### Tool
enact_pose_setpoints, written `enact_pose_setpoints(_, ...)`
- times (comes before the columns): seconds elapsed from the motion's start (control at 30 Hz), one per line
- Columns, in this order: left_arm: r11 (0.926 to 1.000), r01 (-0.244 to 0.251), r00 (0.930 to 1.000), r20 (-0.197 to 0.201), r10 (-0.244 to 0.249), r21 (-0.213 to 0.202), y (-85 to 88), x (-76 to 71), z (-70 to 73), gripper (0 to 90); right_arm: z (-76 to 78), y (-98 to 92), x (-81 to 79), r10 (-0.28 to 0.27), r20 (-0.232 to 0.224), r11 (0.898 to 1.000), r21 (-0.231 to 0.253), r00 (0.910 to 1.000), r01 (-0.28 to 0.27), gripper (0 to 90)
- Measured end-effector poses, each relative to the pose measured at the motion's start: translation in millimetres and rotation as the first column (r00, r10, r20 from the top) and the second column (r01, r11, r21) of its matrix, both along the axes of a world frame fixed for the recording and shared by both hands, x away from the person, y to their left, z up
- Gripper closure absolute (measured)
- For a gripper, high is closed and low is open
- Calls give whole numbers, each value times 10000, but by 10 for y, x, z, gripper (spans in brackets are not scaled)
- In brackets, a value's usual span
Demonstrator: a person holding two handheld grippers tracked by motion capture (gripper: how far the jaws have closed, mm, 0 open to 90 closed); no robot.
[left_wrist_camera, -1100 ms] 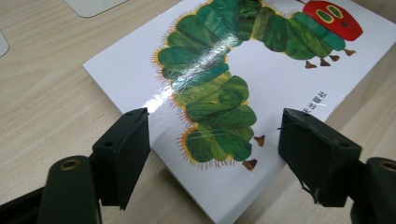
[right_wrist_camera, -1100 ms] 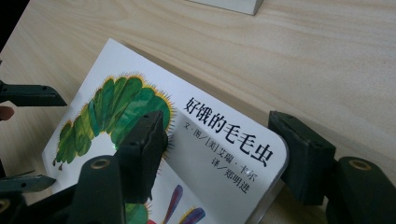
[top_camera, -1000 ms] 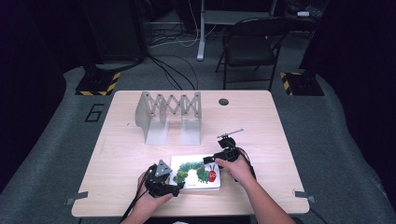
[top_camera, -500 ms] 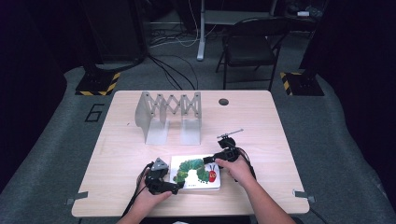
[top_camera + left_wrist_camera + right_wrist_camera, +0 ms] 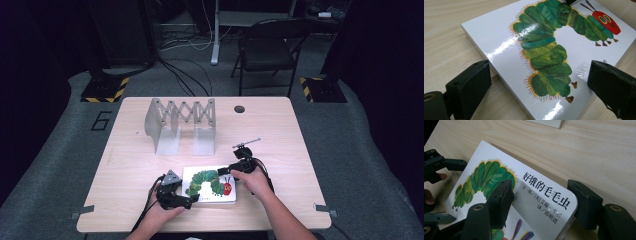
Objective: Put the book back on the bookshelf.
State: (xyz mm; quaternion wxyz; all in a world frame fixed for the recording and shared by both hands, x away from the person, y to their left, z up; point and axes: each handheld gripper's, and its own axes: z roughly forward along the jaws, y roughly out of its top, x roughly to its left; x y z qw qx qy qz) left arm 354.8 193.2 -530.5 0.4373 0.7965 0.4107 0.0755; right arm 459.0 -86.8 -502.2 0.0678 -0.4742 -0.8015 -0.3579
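A white board book (image 5: 210,185) with a green caterpillar on its cover lies near the table's front edge. My left gripper (image 5: 192,200) is at its near-left corner. In the left gripper view the jaws (image 5: 540,72) stand wide apart, having just been opening, and the book (image 5: 544,50) lies between them untouched. My right gripper (image 5: 227,171) is at the far-right corner. In the right gripper view (image 5: 541,188) one jaw rests on the book (image 5: 536,192) cover while the other presses the corner's edge, and that corner sits slightly raised.
A grey folding metal rack (image 5: 180,122) stands at the back of the table. A thin dark tool (image 5: 246,144) lies just beyond my right gripper. A round cable hole (image 5: 239,109) sits near the far edge. A folding chair (image 5: 265,50) stands behind the table.
The left gripper has eased slightly back from the book's near-left corner. The right gripper and the book have stayed where they were.
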Motion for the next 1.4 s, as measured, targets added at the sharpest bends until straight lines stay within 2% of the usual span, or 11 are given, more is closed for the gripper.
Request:
enact_pose_setpoints(0.37,9997,-4,9999,-108,1,-249,19,10,-5,20,113,-9,-36,-58,186,9999,142,9998,55,439)
enact_pose_setpoints(0.43,9999,7,10000,-65,-8,-158,15,9,-4,13,122,-9,-40,-32,176,9999,144,9998,30,441)
enact_pose_setpoints(0.47,9999,37,10000,-80,-38,-137,12,9,-4,13,117,-8,-40,26,400,9999,162,9992,-33,443)
enact_pose_setpoints(0.5,10000,72,9999,-75,-73,-64,9,9,-3,9,145,-7,-53,13,147,9999,110,9999,-14,446)
enact_pose_setpoints(0.6,9999,49,10000,0,-49,101,-5,2,-1,0,187,-17,-70,71,440,9996,256,9990,-82,469)
enact_pose_setpoints(0.7,9999,132,9999,50,-132,110,-16,1,-5,0,215,-17,-86,71,378,9996,271,9993,-81,474)
enact_pose_setpoints(0.97,9990,355,9993,107,-359,289,-30,-18,-1,1,298,3,-156,321,896,9993,178,9955,-338,481)
enact_pose_setpoints(1.1,9992,321,9993,173,-325,222,-35,-37,-1,31,327,3,-185,321,1004,9993,182,9944,-341,483)
enact_pose_setpoints(1.13,9991,407,9991,64,-408,104,-33,-46,1,31,338,-4,-191,388,1057,9991,101,9936,-401,483)
enact_pose_setpoints(1.27,9979,647,9979,85,-646,-61,-14,-61,3,97,379,-14,-235,507,1235,9986,70,9910,-520,484)
enact_pose_setpoints(1.4,9977,628,9980,74,-626,-244,-13,-61,-3,104,387,-9,-249,494,1273,9987,57,9906,-505,484)
